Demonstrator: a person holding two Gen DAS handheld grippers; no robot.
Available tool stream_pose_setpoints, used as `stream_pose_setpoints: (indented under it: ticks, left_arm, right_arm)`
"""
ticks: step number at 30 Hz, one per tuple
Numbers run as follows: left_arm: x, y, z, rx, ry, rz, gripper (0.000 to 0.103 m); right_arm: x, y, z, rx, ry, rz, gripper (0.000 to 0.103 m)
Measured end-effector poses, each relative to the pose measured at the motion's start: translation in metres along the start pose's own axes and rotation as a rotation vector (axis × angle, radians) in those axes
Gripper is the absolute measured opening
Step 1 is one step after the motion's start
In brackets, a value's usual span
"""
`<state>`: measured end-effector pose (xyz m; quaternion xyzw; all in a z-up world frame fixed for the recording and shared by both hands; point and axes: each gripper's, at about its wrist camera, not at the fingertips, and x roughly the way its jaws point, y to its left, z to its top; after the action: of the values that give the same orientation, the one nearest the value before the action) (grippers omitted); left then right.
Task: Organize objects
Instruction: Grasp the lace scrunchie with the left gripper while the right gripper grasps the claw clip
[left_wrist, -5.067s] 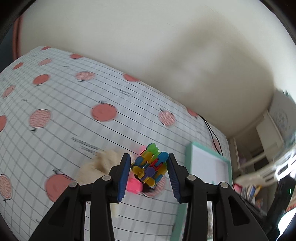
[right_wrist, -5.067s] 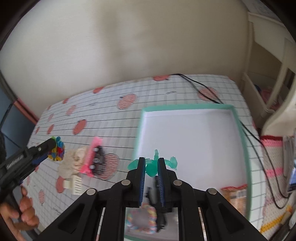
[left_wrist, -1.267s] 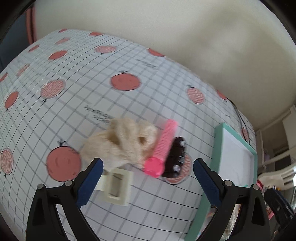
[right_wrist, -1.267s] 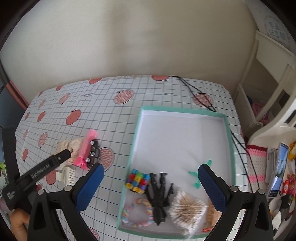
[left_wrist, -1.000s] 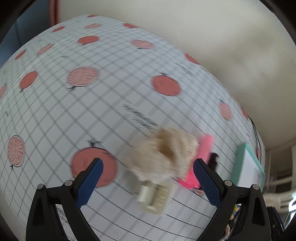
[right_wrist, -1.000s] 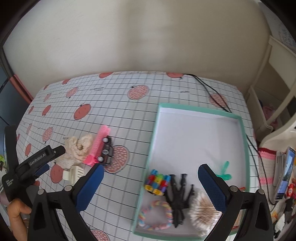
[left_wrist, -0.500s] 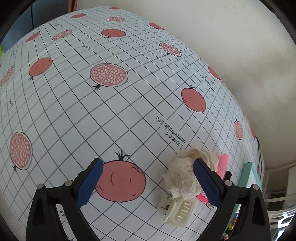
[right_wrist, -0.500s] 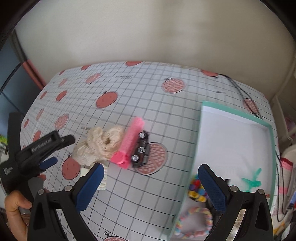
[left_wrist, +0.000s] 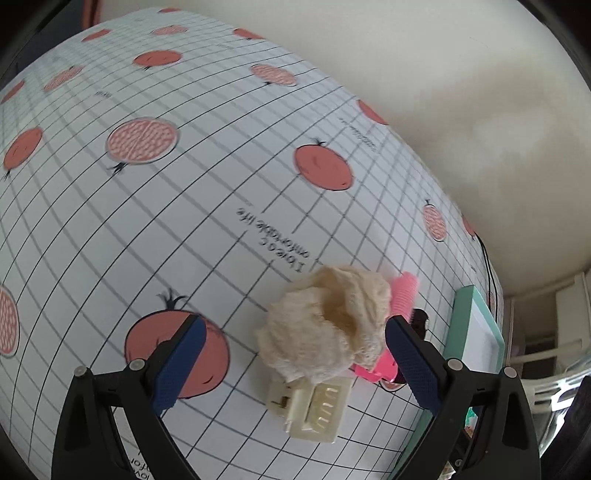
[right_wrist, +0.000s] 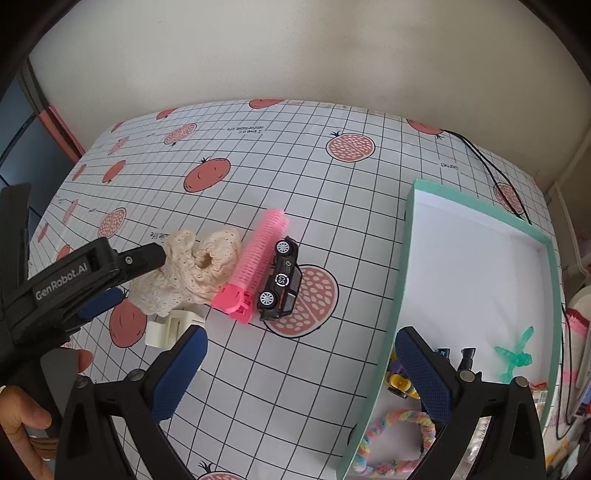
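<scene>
The left claw (left_wrist: 295, 369) stands wide open over the tabletop (left_wrist: 184, 221); a cream scrunchie (left_wrist: 328, 328) lies between its blue pads (left_wrist: 179, 360); a white hair clip (left_wrist: 314, 406) sits just below, partly under the scrunchie; a pink roller (left_wrist: 400, 295) shows behind it, touching; the teal box (left_wrist: 476, 321) is at the right edge.

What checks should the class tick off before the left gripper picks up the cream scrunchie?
1. Left gripper open: ok.
2. Cream scrunchie between its fingers: ok.
3. Scrunchie free of neighbours: not ok; it overlaps the white hair clip and touches the pink hair roller.
4. Right gripper open, holding nothing: ok.
5. Space in the teal box: ok.
</scene>
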<state>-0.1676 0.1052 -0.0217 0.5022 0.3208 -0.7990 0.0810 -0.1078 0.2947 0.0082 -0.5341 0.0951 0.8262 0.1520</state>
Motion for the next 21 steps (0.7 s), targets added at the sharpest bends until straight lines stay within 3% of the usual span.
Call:
stream_pose_setpoints:
  ticks: [14,21]
  left_arm:
    - [0.017,-0.02,-0.005,0.091,0.006,0.011,0.094]
    - [0.014,-0.02,-0.006,0.102,-0.016,0.043,0.073]
  right_arm:
    - [0.007,-0.005,-0.004,0.019,0.023,0.0,0.103]
    - [0.023,0.014,-0.01,-0.023,0.048,0.046,0.103]
